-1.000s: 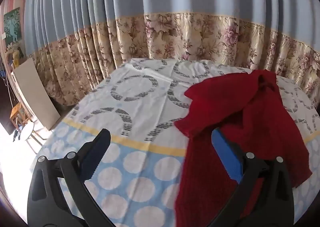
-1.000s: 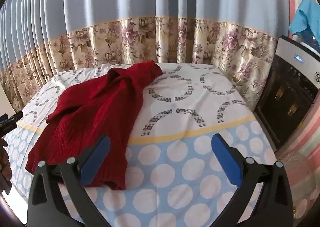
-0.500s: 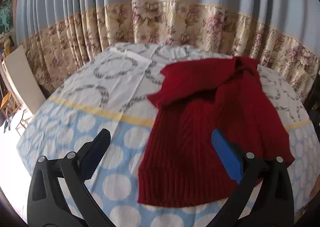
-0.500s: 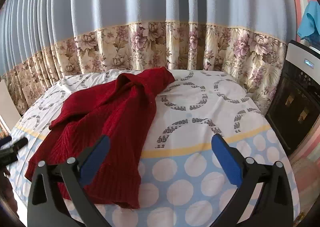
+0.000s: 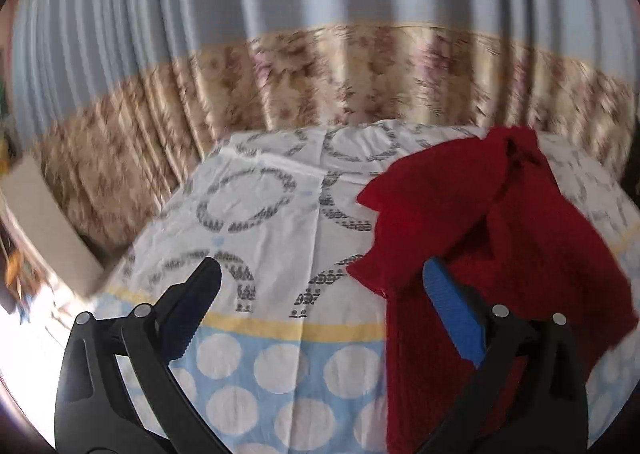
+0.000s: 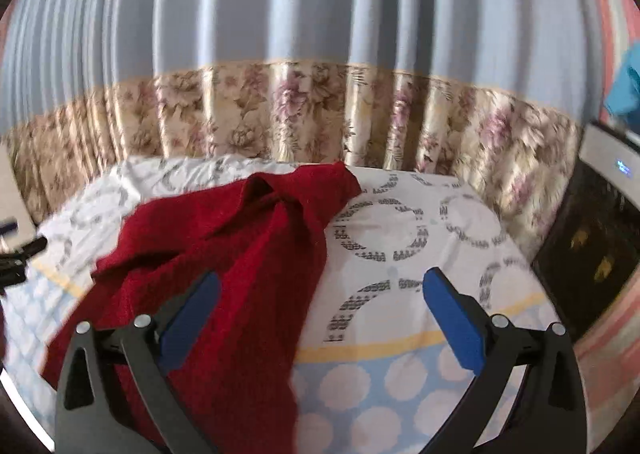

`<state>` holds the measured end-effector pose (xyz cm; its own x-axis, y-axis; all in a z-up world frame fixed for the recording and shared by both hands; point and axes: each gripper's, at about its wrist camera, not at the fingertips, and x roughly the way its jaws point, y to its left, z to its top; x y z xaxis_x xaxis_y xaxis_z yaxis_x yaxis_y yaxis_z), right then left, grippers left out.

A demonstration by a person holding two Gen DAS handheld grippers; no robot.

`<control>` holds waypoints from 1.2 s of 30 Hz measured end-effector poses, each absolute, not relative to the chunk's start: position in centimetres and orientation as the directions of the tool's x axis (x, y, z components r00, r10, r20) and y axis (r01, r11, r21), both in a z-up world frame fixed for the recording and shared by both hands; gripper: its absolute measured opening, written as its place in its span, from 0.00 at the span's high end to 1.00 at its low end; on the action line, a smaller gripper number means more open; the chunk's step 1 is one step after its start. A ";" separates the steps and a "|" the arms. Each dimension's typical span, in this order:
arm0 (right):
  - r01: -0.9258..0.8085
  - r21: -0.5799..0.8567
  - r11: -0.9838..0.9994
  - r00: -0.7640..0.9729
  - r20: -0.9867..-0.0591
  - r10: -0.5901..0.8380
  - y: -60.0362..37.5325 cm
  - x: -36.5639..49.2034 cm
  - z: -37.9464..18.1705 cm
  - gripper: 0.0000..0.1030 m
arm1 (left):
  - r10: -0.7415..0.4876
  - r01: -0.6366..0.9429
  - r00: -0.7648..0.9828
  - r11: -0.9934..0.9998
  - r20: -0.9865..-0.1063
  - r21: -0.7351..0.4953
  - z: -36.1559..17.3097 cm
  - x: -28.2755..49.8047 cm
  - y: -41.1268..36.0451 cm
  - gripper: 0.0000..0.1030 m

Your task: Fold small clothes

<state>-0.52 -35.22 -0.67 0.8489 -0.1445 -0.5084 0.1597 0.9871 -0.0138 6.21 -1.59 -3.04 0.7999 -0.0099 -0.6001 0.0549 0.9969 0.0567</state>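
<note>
Red sweater (image 5: 500,246) lies rumpled between both grippers; left gripper (image 5: 320,294) and right gripper (image 6: 320,294) hover above it, jaws apart, empty.

The left gripper (image 5: 320,290) has swung left, putting the red sweater (image 5: 480,238) back at the view's right.

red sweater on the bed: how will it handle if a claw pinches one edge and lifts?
The red sweater is probably floppy: it lies rumpled with a sleeve folded over, so it should sag and trail. The thick ribbed knit suggests decent grip, not slippery. Pushing likely bunches it on the bedsheet rather than sliding it.
</note>
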 end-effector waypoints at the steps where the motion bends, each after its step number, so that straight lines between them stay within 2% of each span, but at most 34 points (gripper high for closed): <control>1: 0.186 0.012 0.982 0.843 -0.516 -0.154 -35.3 -0.6 -0.5 0.02 | -0.017 0.048 0.794 0.998 -0.608 0.034 -3.1 6.5 -1.3 0.03; 3: 0.206 0.095 0.974 0.823 -0.555 -0.120 -35.5 -0.5 -0.6 0.02 | 0.010 -0.016 0.777 1.000 -0.629 -0.005 -3.2 7.3 -0.5 0.03; 5: 0.192 0.215 0.958 0.823 -0.566 -0.039 -35.6 -0.4 -0.6 0.02 | -0.041 -0.036 0.776 0.993 -0.630 -0.108 -3.0 7.5 0.6 0.03; 6: 0.161 0.202 0.966 0.822 -0.570 -0.017 -34.9 -0.2 -0.2 0.02 | -0.076 -0.014 0.760 0.991 -0.646 -0.133 -2.8 8.0 0.8 0.03; 7: 0.158 0.135 0.978 0.826 -0.561 -0.056 -34.1 -0.3 0.3 0.02 | -0.074 -0.012 0.760 0.992 -0.646 -0.128 -2.7 7.9 0.7 0.03; 9: 0.171 0.080 0.982 0.838 -0.535 -0.102 -33.7 -0.6 0.8 0.02 | -0.047 -0.018 0.788 0.995 -0.614 -0.099 -2.2 7.5 0.5 0.03; 13: 0.179 0.103 0.978 0.821 -0.563 -0.091 -34.7 0.2 0.2 0.02 | -0.032 -0.013 0.798 0.998 -0.601 -0.069 -1.9 7.7 0.1 0.03; 19: 0.183 0.045 0.982 0.814 -0.567 -0.126 -34.8 1.4 0.1 0.02 | -0.026 -0.014 0.792 0.998 -0.609 -0.061 -2.2 8.0 0.2 0.03; 36: 0.176 0.050 0.983 0.805 -0.582 -0.114 -34.9 2.0 -0.6 0.02 | -0.014 -0.010 0.789 0.999 -0.614 -0.035 -2.5 8.6 -0.5 0.03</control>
<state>2.04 -34.86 -0.64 0.8054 -0.1144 -0.5816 0.1759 0.9831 0.0502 8.59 -0.52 -2.45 0.7890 -0.0138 -0.6143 -0.0096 0.9993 -0.0349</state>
